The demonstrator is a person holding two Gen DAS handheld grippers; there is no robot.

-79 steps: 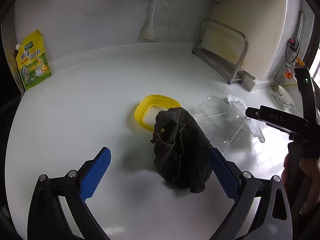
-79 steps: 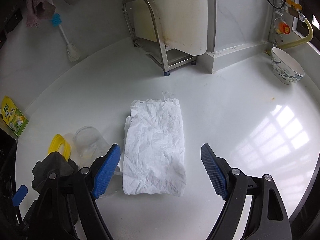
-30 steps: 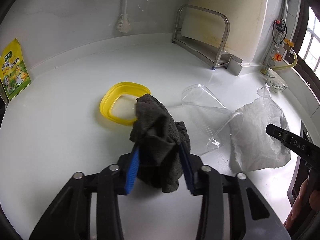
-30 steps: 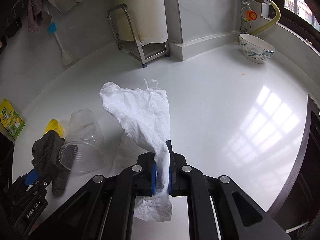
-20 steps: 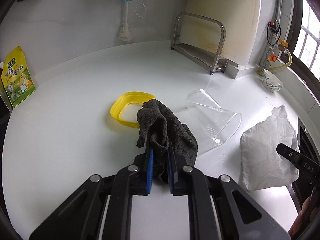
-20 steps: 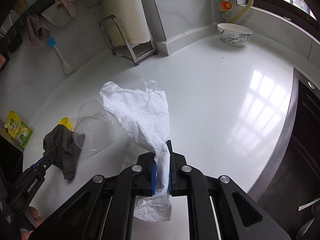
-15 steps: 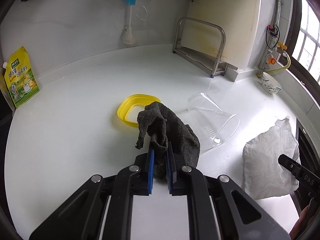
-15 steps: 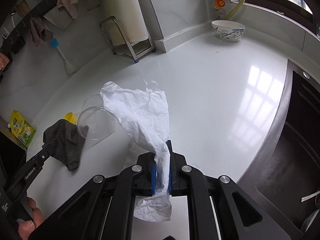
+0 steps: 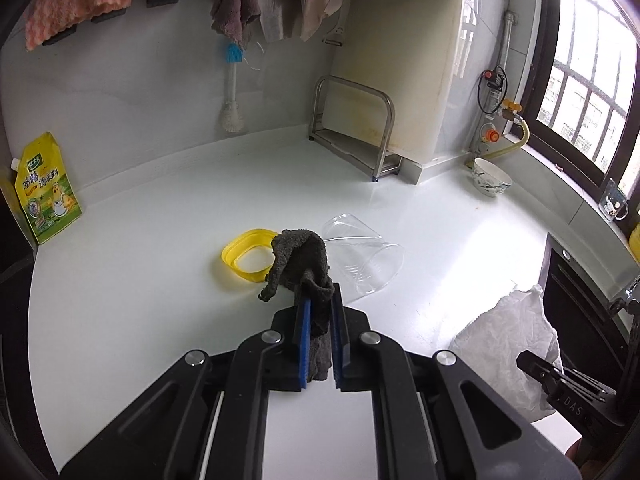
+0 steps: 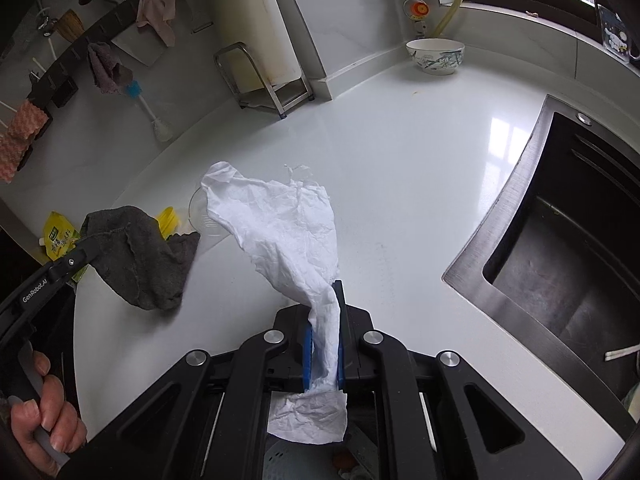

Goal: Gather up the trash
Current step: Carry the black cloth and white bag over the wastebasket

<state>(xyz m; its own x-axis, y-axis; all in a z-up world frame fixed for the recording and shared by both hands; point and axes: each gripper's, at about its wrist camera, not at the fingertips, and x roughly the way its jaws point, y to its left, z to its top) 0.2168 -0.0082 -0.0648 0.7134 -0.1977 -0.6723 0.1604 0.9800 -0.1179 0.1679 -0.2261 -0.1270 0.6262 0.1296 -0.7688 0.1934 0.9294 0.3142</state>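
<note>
My left gripper (image 9: 319, 312) is shut on a dark grey rag (image 9: 301, 264) and holds it above the white counter (image 9: 132, 280); the rag also shows in the right wrist view (image 10: 140, 256). My right gripper (image 10: 323, 320) is shut on a crumpled white paper towel (image 10: 280, 224), lifted clear of the counter; the towel shows at lower right in the left wrist view (image 9: 516, 344). A clear plastic cup (image 9: 364, 260) lies on its side beside a yellow plastic ring (image 9: 244, 256) on the counter.
A dark sink (image 10: 560, 264) is sunk into the counter at the right. A patterned bowl (image 10: 435, 55) and a steel rack (image 9: 352, 136) stand at the back. A yellow pouch (image 9: 44, 188) leans at the left wall. Cloths and a brush (image 9: 232, 88) hang above.
Both grippers have risen and pulled back from the counter, carrying the rag and the paper towel. The cup and yellow ring stay in place. The sink has come into the right view.
</note>
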